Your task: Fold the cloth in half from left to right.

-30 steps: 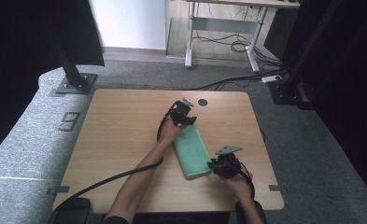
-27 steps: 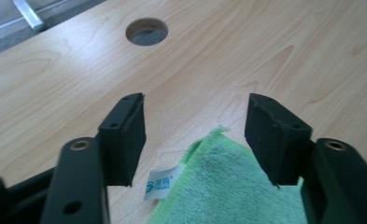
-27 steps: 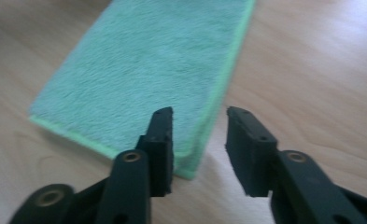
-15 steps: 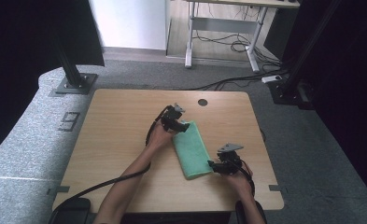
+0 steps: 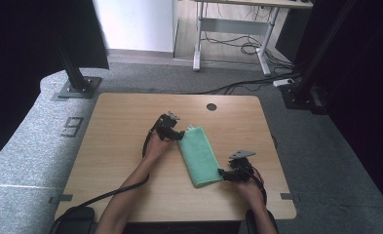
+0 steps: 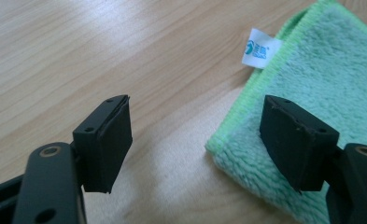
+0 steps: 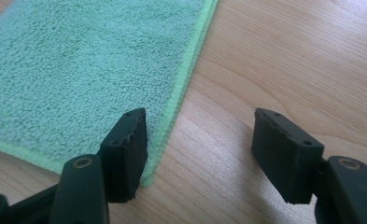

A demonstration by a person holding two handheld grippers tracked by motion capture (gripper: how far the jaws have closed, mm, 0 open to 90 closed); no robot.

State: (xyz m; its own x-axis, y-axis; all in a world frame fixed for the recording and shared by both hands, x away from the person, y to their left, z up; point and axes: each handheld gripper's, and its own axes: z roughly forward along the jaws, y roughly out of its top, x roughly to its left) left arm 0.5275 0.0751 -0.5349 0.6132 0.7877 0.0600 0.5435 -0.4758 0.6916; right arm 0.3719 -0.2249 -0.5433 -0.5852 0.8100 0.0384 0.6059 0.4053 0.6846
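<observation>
Folded green cloth lies flat mid-table, both grippers let go at its corners.

The cloth (image 5: 199,155) sits right of centre in the high view, folded into a narrow strip. The left gripper (image 5: 175,135), at the cloth's upper-left corner, has just been opening, jaws apart with only the corner edge between them. The right gripper (image 5: 222,173), at the lower-right corner, has likewise just been opening, jaws clear of the pile. Judging by this, the fold looks laid down; another fold or tidying may remain.

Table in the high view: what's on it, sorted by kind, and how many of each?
Green cloth: 1, folded, lying flat
Left gripper: 1, at the cloth's far corner
Right gripper: 1, at the cloth's near corner
Total: 3 on the wooden table
</observation>
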